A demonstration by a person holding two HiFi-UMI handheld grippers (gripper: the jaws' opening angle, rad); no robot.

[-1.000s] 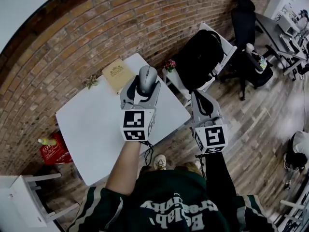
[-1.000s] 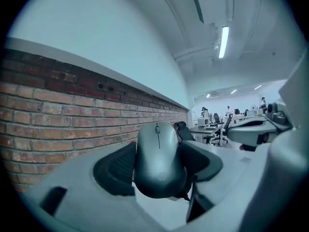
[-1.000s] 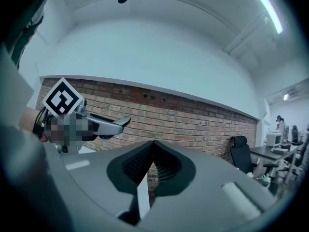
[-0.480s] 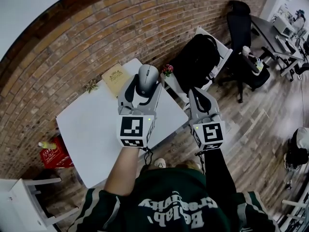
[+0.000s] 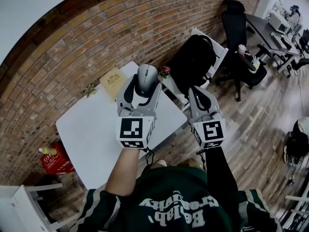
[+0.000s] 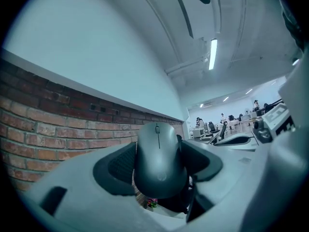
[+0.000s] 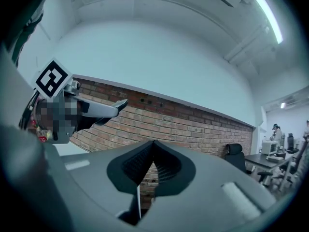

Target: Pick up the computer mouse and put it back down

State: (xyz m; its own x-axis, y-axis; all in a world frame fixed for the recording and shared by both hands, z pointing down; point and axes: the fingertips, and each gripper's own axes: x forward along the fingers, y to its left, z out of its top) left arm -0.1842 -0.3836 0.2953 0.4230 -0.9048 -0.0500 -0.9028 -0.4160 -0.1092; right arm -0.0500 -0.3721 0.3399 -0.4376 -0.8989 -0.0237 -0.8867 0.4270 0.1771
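A grey computer mouse (image 5: 147,78) hangs in the air above the white table (image 5: 87,129), its scroll wheel end pointing away from me. My left gripper (image 5: 145,84) is shut on the mouse, one pad pressing each side. In the left gripper view the mouse (image 6: 159,161) fills the gap between the dark pads (image 6: 119,167), with the brick wall behind it. My right gripper (image 5: 201,93) floats off the table's right edge, over the wooden floor. Its jaws (image 7: 153,148) are shut together with nothing between them.
On the table's far side lie a tan book (image 5: 114,81) and a small dried plant (image 5: 89,90). A pot of flowers (image 5: 165,71), a black backpack (image 5: 195,57) and an office chair (image 5: 236,28) stand to the right. A red crate (image 5: 55,161) sits at the table's left.
My left gripper has risen a little with the mouse still in its grip. The right gripper has stayed where it was, shut.
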